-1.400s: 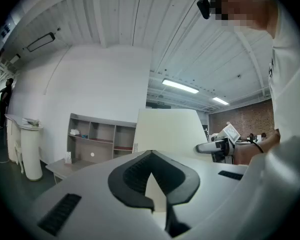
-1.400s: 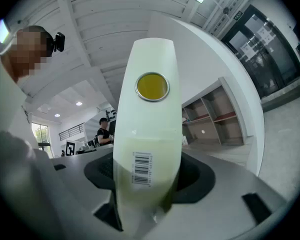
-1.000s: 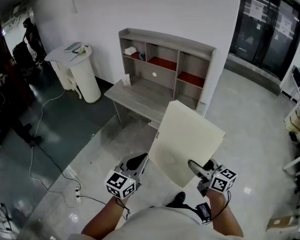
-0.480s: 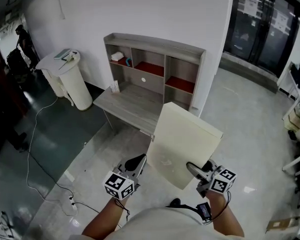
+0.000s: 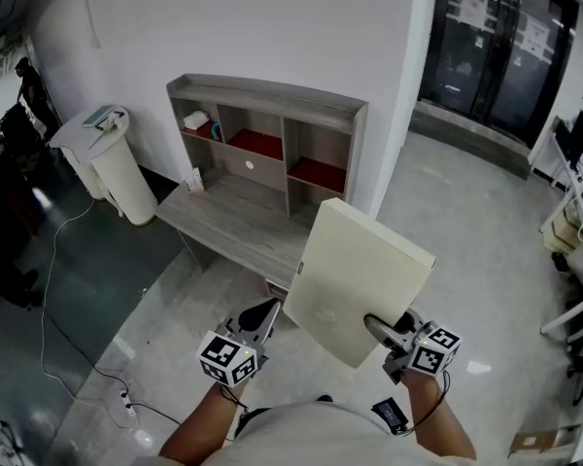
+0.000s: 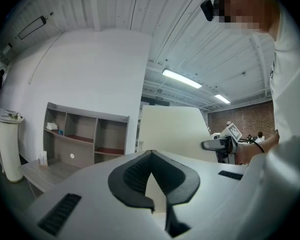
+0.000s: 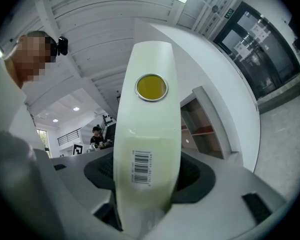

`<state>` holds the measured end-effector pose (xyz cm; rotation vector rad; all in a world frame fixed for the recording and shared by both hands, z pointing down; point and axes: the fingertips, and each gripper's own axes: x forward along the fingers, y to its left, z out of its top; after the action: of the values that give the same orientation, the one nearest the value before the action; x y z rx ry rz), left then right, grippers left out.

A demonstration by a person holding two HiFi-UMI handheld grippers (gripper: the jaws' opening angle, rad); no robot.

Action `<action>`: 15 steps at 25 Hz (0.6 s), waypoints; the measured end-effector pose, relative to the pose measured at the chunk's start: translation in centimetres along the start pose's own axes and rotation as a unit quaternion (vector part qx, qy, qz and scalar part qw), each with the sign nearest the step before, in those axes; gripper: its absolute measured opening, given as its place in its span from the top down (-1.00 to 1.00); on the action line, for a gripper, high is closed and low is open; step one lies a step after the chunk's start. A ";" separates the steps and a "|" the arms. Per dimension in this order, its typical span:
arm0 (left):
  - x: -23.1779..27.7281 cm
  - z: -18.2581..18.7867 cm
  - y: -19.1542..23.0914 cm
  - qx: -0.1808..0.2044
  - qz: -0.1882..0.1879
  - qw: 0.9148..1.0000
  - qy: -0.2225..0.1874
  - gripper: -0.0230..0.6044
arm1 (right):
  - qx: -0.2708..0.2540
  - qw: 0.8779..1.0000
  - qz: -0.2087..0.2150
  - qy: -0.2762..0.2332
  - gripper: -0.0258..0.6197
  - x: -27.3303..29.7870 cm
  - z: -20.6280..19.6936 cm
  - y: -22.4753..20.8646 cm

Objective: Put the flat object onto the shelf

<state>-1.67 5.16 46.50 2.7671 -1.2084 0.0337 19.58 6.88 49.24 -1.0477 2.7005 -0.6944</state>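
Note:
A large cream flat box (image 5: 360, 280) stands tilted on edge in front of me. My right gripper (image 5: 374, 326) is shut on its lower right edge. In the right gripper view the box's narrow side (image 7: 147, 134), with a barcode and a round yellow sticker, fills the space between the jaws. My left gripper (image 5: 269, 309) hangs just left of the box, shut and holding nothing. In the left gripper view the box (image 6: 172, 129) shows beyond the closed tips (image 6: 151, 153). The grey shelf unit (image 5: 262, 129) with red-floored compartments stands against the white wall ahead to the left.
A grey desk top (image 5: 233, 221) extends out from the shelf. A white item (image 5: 196, 120) lies in the shelf's left compartment. A white round pedestal (image 5: 112, 163) stands further left, with a cable (image 5: 68, 250) on the floor. Dark glass doors (image 5: 496, 47) are at the right.
The shelf and desk have slid leftward and a little nearer in the head view. Both grippers and the held box keep their place in front of me.

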 end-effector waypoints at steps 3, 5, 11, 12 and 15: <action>2.1 -0.4 -0.7 -0.011 -0.007 1.000 0.003 0.88 | -0.003 1.000 -0.007 0.002 0.04 -0.9 0.4 -1.8; 3.2 -0.6 -1.2 -0.014 -0.016 1.000 0.006 0.88 | 0.004 1.000 -0.011 -0.001 0.04 -1.4 0.5 -2.7; 5.7 -1.0 -1.3 0.001 -0.042 0.999 0.016 0.88 | 0.019 1.000 -0.020 -0.015 0.04 -1.5 0.8 -4.6; 6.2 -1.1 -1.1 0.001 -0.046 0.999 0.018 0.88 | 0.017 0.999 -0.024 -0.015 0.04 -1.3 0.8 -4.9; 7.5 -1.4 0.2 -0.001 -0.062 0.998 0.022 0.88 | 0.010 0.999 -0.038 -0.015 0.04 -0.2 1.0 -5.6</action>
<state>3.33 -0.31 48.41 2.8185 -1.0237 0.0805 23.35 3.03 50.98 -1.1530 2.6342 -0.7104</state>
